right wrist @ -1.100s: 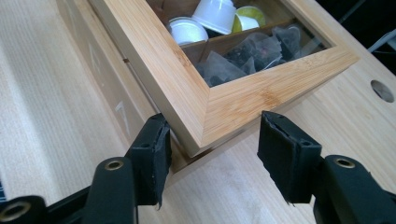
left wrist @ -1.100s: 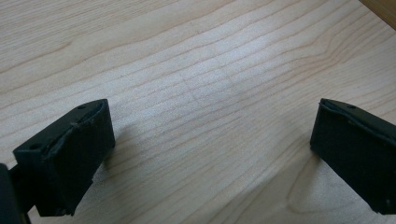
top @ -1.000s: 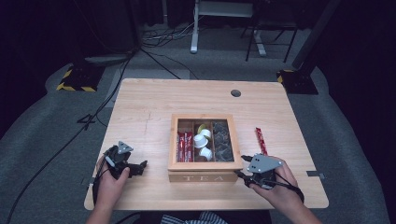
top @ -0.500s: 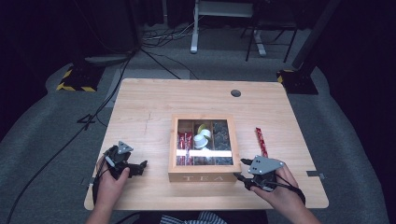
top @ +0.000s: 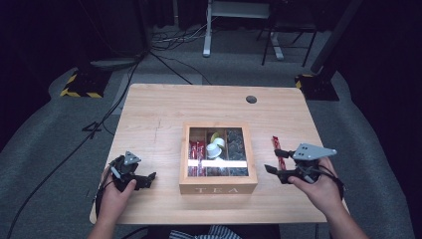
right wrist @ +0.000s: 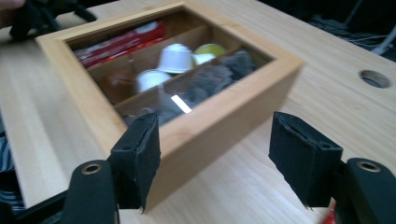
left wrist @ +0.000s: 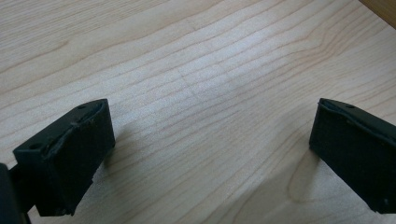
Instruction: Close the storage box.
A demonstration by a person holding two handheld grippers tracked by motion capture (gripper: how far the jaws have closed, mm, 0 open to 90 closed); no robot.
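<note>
A wooden tea box [top: 218, 188] with a glass-paned lid lies shut mid-table; red sachets, white and yellow capsules and dark packets show through the pane. My right gripper [top: 272, 160] hovers just right of the box, apart from it. Its jaws have just been opening and hold nothing. In the right gripper view the box [right wrist: 219, 116] sits just ahead of the open right gripper [right wrist: 215, 158]. A red sachet [top: 275, 144] lies on the table under that gripper. My left gripper [top: 148, 180] rests open left of the box, and in its own view the left gripper [left wrist: 210, 149] has bare wood between its jaws.
The table [top: 164, 114] has a round cable hole [top: 251, 99] at the back right. Beyond the far edge are floor cables and stand legs. Bare wood lies behind the box and at its left.
My right gripper has drawn away to the right from the box's front right corner, with its jaws wider. A glare stripe now crosses the glass lid. The left gripper has stayed put.
</note>
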